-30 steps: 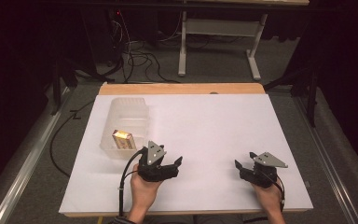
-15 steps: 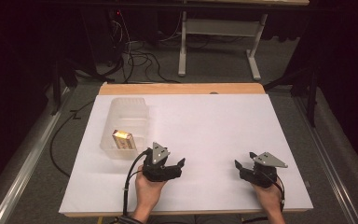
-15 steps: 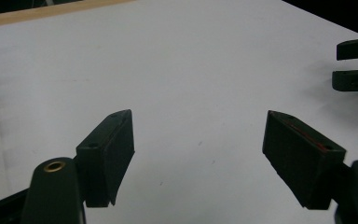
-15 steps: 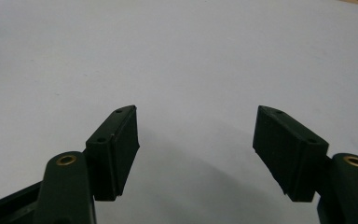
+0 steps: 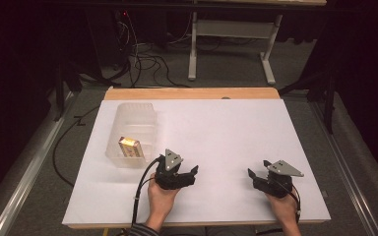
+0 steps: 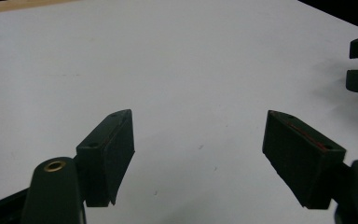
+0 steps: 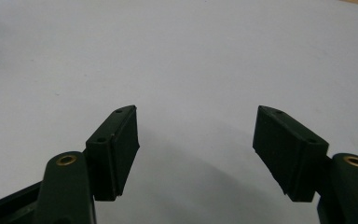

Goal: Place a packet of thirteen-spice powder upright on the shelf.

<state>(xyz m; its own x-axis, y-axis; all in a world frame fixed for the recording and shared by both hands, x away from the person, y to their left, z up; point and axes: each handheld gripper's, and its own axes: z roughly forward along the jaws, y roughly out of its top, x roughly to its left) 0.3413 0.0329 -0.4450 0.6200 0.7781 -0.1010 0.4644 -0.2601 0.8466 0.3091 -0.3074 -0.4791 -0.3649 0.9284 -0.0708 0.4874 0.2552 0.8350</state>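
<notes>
While empty, left claw (image 5: 189, 173) sits beside box (image 5: 129, 146).

Left gripper (image 5: 189, 173) near table's (image 5: 216, 128) front edge, just right of clear plastic bin (image 5: 133, 132), not touching it – jaws apart, empty. Small yellow box (image 5: 129, 147) lies in bin's near end. Right gripper (image 5: 256, 178) well apart at front right – jaws apart, empty, pointing left

We see the white worktop (image 5: 226, 137) lit brightly from above while the room around it sinks into darkness. Soft shadows lie beneath each gripper, and the close views look slightly grainy and blurred.
</notes>
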